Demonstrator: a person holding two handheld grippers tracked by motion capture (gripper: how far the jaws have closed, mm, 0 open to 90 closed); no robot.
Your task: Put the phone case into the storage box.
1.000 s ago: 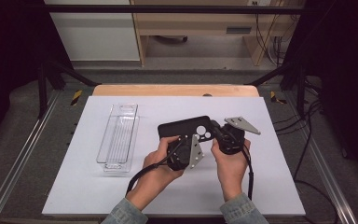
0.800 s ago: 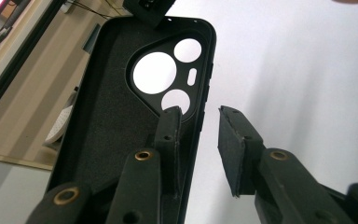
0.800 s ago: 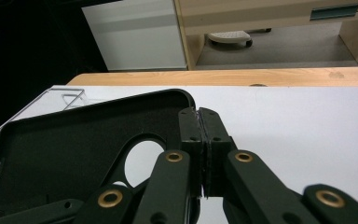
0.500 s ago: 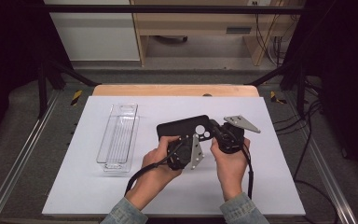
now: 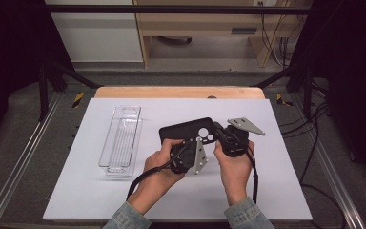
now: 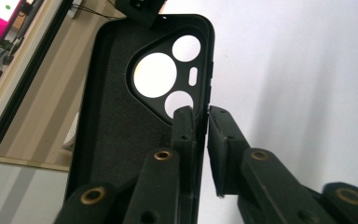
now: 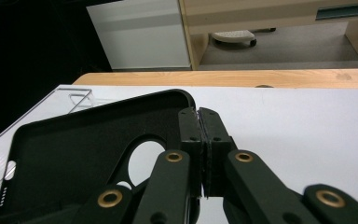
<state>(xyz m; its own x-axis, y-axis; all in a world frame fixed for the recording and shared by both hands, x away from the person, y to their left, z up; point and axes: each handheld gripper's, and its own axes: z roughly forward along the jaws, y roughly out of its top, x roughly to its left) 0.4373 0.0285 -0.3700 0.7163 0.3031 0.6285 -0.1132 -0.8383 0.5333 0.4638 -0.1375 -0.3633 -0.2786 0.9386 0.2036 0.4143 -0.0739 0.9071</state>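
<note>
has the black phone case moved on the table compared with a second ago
No. In the high view the phone case lies at the same spot beside the clear tray as before, with both grippers at its near edge.

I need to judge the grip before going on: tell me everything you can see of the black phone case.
The black phone case is empty, a matte, rubbery-looking shell with a raised rim and a felt-like lining. Its camera panel has three round holes and a small slot. It is held open side up over the white table. The right gripper clamps its wall near the camera corner; the left gripper, jaws just closing, straddles a side wall.
</note>
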